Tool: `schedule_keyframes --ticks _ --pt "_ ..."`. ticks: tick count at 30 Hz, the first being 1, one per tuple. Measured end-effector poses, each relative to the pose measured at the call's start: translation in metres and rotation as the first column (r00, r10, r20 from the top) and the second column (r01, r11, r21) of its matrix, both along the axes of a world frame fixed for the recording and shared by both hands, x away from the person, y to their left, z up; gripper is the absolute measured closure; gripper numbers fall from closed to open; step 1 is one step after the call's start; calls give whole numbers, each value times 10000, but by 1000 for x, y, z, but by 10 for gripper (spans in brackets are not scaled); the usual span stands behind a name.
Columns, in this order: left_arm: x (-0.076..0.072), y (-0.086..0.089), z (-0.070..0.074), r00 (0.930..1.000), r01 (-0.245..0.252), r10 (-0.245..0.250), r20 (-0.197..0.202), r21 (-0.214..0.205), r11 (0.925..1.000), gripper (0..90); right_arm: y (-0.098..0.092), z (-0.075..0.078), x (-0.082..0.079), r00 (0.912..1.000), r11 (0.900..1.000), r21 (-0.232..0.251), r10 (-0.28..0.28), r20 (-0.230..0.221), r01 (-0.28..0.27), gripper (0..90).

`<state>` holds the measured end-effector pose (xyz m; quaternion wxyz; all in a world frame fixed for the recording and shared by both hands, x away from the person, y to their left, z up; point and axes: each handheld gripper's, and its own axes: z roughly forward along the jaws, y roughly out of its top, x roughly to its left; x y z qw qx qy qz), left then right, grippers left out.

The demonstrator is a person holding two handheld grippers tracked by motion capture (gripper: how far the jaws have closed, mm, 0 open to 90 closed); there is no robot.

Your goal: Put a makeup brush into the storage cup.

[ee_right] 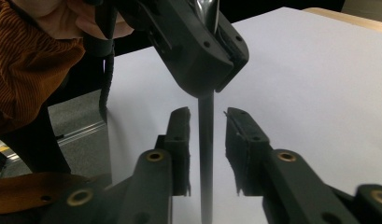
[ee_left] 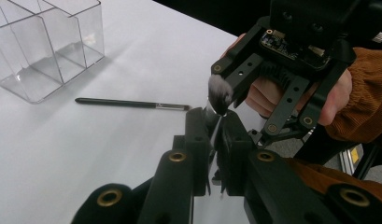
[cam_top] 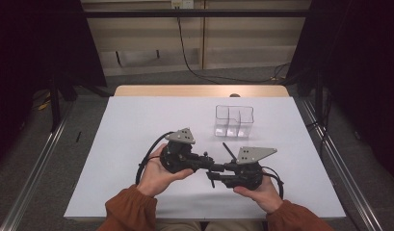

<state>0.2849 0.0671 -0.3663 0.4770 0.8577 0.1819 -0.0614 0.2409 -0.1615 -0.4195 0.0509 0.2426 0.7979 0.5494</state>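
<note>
Left gripper [ee_left: 215, 122]: clamping a brush [ee_left: 219, 94] near its bristle end, tuft poking out past the jaws, so the handle is sticking out for a handover.
Right gripper [ee_right: 206, 122]: facing the left one above the table's [cam_top: 137, 120] near edge; jaws either side of the brush handle [ee_right: 206, 154], gaps showing on both sides, not gripping.
Second brush [ee_left: 132, 103]: lying flat on the table, likely waiting its turn.
Organizer [cam_top: 234, 121]: clear and divided, standing farther back, probably where the brushes are going.

High camera over the white table [cam_top: 137, 125]; two close, facing tongs-cameras.
</note>
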Motion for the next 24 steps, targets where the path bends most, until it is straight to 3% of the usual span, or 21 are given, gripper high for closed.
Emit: schedule_keyframes --ticks 8,24 --pt "0 1 -1 10000 -47 47 -8 -58 10000 840 0 -1 0 10000 10000 67 -20 -59 21 818" --pt "0 1 -6 9997 -44 55 256 -410 9991 827 -1 0 -1 9999 10000 -57 -66 120 66 839"
